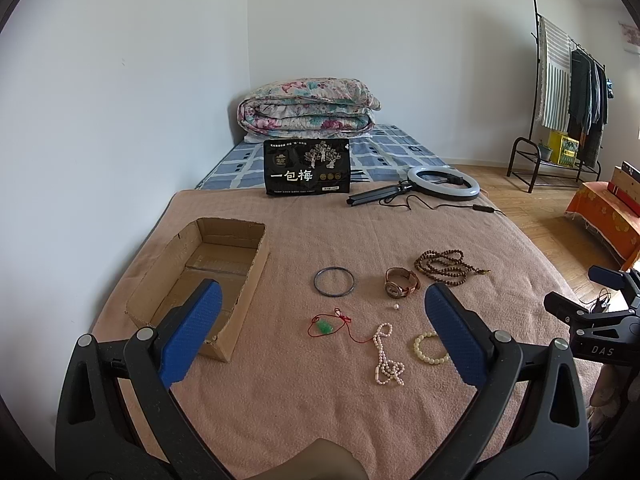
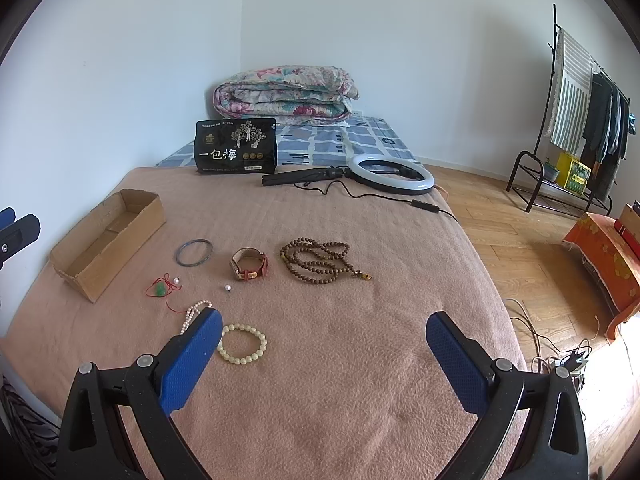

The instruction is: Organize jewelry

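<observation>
Left wrist: left gripper (image 1: pixel 322 326) spread above blanket (image 1: pixel 280 400); right gripper (image 2: pixel 324 342) spread, empty.

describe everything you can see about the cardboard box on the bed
The open brown cardboard box is a shallow, long rectangular tray with no lid and rough, torn-looking top edges. It looks empty, its bare floor showing a taped seam. It sits upright on the pinkish-tan blanket, at the left near the wall, left of the dark thin round bangle. No jewelry touches it, and neither claw holds it.
</observation>
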Available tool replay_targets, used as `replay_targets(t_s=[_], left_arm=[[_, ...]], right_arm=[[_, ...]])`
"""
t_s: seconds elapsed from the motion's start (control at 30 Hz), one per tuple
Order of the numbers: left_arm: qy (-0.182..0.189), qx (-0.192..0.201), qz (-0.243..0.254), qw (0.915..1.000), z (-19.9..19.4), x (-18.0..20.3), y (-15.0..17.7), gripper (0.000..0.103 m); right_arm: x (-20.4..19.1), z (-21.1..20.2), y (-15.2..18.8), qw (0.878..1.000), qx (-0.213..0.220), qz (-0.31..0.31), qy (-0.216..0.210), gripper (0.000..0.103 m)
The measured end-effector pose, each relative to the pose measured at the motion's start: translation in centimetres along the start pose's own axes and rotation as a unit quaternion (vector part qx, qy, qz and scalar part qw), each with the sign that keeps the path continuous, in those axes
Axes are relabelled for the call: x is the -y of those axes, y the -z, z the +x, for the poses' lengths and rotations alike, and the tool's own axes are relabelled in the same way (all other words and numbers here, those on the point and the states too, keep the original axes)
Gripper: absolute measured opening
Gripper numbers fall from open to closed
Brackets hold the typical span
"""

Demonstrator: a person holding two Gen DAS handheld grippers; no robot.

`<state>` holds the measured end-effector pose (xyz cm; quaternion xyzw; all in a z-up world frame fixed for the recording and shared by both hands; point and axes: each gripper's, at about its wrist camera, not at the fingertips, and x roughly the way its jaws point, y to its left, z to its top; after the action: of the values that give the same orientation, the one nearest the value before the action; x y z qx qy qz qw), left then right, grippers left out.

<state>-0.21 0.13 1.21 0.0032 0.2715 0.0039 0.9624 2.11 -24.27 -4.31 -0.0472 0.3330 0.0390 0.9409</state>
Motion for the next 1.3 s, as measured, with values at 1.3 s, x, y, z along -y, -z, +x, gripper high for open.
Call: replay_targets(t_s=[1.3], left_arm=[[-0.001,-0.028,-0.007,0.9996,1.9,-0.1,1.6,0.103]], right_arm=[[-0.1,1.9,-0.1,0.999,-0.033,0.011,-0.005,0.103]])
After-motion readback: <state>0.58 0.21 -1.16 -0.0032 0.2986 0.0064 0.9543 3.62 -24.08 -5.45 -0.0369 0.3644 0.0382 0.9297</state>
